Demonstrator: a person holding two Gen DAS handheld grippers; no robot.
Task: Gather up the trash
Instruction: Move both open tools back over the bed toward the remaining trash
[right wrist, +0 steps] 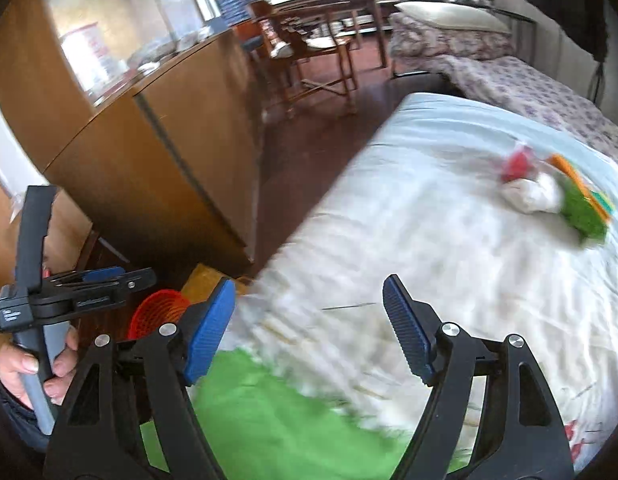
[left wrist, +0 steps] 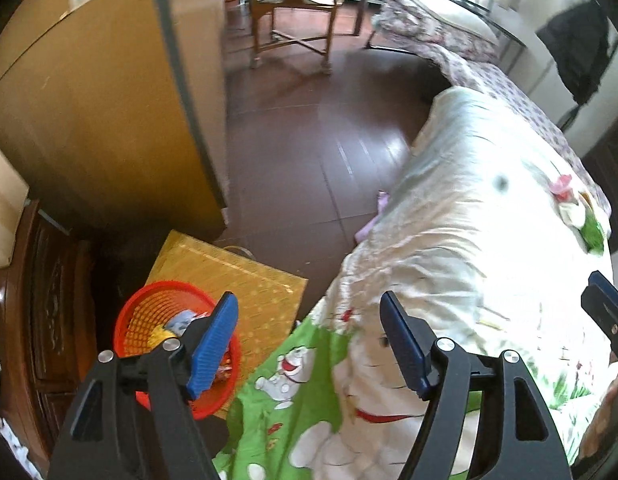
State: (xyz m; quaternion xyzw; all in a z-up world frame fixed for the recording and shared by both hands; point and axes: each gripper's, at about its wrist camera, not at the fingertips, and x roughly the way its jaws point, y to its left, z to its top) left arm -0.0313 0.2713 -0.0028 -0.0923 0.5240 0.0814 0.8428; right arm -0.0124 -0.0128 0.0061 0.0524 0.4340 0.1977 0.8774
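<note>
Left gripper [left wrist: 309, 344]: wide open, nothing betw. the blue pads. It hangs over the near edge of the bed, green cartoon part of the blanket [left wrist: 461, 216] under it.
Right gripper [right wrist: 309, 328]: wide open too, empty. Over the same blanket, a bit right of the left one.
Left hand [right wrist: 33, 364]: seen far left in the right cam, fingers round the grey handle.
Trash [right wrist: 549, 188]: small heap on the far right of the bed. Red bit, white crumpled bit, green wrapper, orange-edged piece. All touching or just beside each other. Blurry, so can't tell what each bit is.
Basket [left wrist: 177, 344]: red mesh bin on the floor, near left, beside the bed and partly on a yellow mat [left wrist: 237, 276]. Some wrappers already inside. Left gripper's pad hides part of it.
Other stuff: brown cabinet [left wrist: 109, 120] on the left, wooden chair [left wrist: 293, 12] far back, dark red floor between.
Step now (my guess): both hands empty, so next is going to the heap on the far right.
How to do it well: right gripper is nearer the heap, so send it first. Come down from above, w/ jaws kept wide. Pinch one bit only, e.g. the white crumpled one, not the blanket. Soft bed, so don't push deep.
Watch out: light wrappers can slip or drag the others along. Close slow, lift, then go to the red bin.
</note>
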